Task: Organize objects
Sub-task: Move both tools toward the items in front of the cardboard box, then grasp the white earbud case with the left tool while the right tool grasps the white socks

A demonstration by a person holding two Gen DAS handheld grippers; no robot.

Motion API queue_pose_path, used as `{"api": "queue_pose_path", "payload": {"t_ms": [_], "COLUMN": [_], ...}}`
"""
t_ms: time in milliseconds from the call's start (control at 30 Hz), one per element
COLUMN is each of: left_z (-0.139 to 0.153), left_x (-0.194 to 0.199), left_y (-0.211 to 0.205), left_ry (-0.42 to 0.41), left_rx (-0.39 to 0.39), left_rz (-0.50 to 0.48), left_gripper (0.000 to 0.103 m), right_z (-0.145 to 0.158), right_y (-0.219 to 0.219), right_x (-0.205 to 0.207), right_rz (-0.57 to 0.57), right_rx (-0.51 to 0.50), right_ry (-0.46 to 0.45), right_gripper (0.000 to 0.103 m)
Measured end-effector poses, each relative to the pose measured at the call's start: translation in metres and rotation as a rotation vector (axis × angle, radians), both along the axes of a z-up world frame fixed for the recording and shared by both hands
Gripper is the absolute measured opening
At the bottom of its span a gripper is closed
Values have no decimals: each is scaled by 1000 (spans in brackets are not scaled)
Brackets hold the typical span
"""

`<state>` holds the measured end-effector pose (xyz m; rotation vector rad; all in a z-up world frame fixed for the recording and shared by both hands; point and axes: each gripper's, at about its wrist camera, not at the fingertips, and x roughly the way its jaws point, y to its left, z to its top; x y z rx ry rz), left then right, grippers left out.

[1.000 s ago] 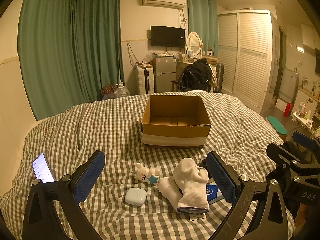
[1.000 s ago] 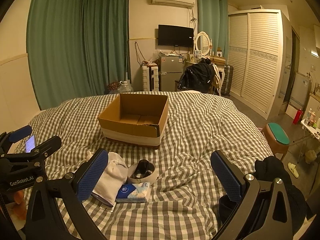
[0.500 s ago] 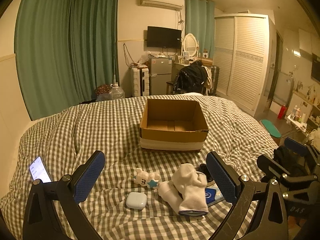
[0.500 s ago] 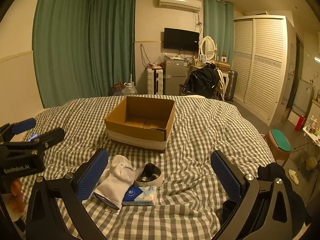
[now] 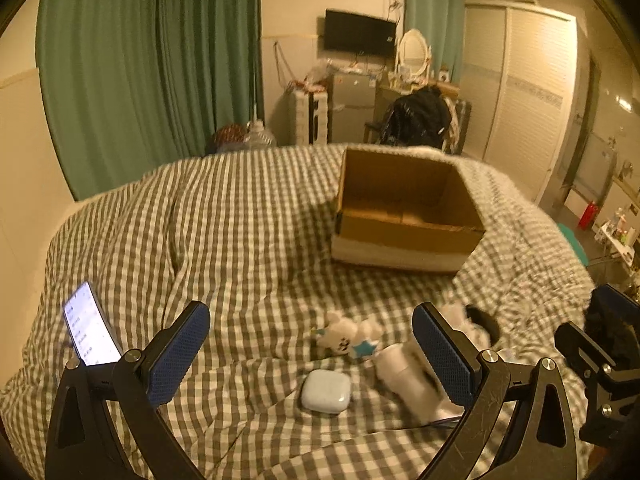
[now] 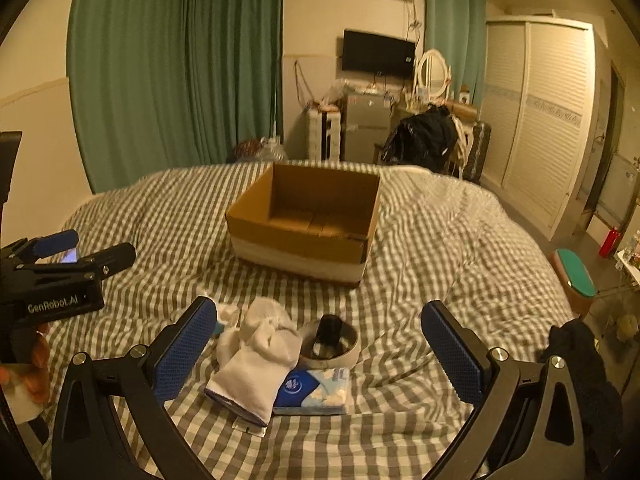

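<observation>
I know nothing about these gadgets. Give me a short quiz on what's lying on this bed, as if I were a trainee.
1. True or false: the cardboard box already holds the white socks.
2. Which lies nearest the white earbud case: (a) the small plush toy, (b) the lit phone, (c) the box?
3. Fill in: the tissue pack lies just in front of the round ____.

Key: 1 false, the socks lie on the checked duvet; 2 a; 3 bowl.

Green curtains [image 6: 176, 60], wall television [image 6: 378, 56], white wardrobe [image 6: 548, 120], black jacket [image 6: 424, 138] on a chair
</observation>
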<state>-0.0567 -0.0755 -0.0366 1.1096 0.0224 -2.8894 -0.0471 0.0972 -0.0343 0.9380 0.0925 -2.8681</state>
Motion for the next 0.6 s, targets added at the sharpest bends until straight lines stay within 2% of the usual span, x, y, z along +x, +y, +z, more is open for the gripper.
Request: {"api": "queue_pose_path", "payload": {"t_ms": [267,433,600], "left_z": [-51,-89,-118], "left_x": [-27,-39,-44], "left_y": [-15,-16,-6], "left_ry": [-164,-257,-348], "left_rx": [-24,-25,-8], "left_rz": [34,14,-49], "left_gripper": [103,103,103], "right_z": [-41,-70,-94], "right_y": [-23,-35,-39], "right_x": [-31,-49,-64], "right_rz": [42,58,77], "right_rx": [10,23,25], "right_ry": [-141,-216,-288], "right_gripper": [102,102,94]}}
